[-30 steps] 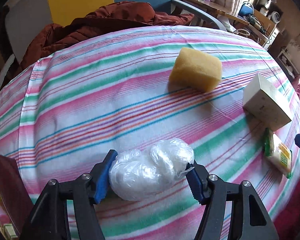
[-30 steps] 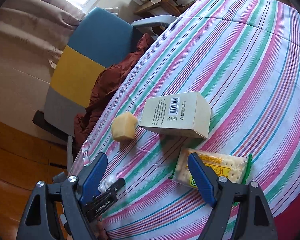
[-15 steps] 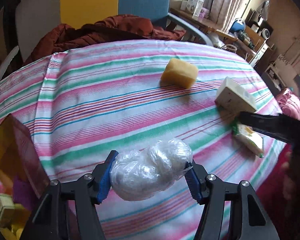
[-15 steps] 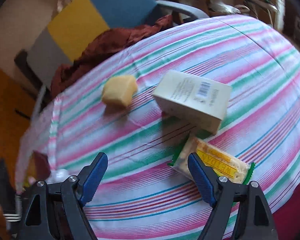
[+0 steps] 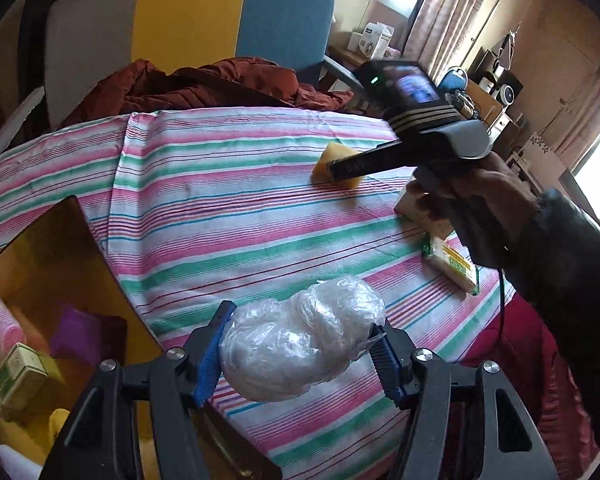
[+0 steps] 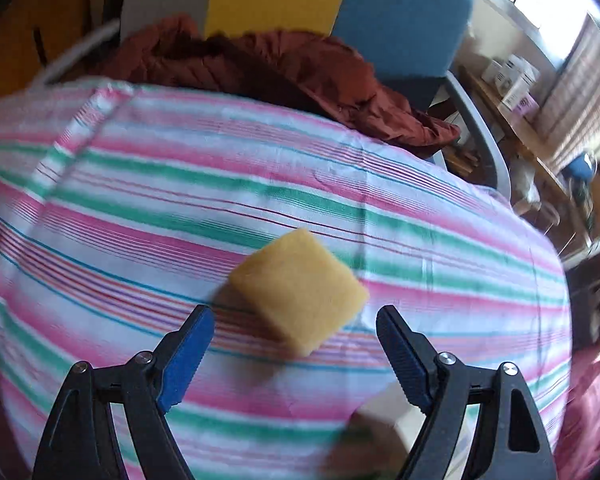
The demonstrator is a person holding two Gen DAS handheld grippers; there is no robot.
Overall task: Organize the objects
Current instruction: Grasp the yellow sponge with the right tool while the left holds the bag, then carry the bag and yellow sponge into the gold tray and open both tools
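The left gripper (image 5: 300,354) is clamped on a crumpled clear plastic bag bundle (image 5: 300,344), both blue pads pressed into its sides, and over the last second it has pulled back from over the striped tablecloth (image 5: 228,216) to the table's near-left edge, so that an open box of small items (image 5: 32,344) now shows just below and to its left; I judge the bundle is about to be dropped there. The right gripper (image 6: 296,354) has its jaws spread wide with nothing between them, and it has swung away from the cracker packet (image 5: 454,264) it was over a moment ago to line up on the yellow sponge (image 6: 300,294), which sits on the cloth just ahead of the fingertips, not yet touched. The cream carton (image 6: 384,420) now lies low between the right fingers, blurred. Beyond the table, a rust-brown jacket (image 6: 268,64) lies on the chair (image 6: 400,12).
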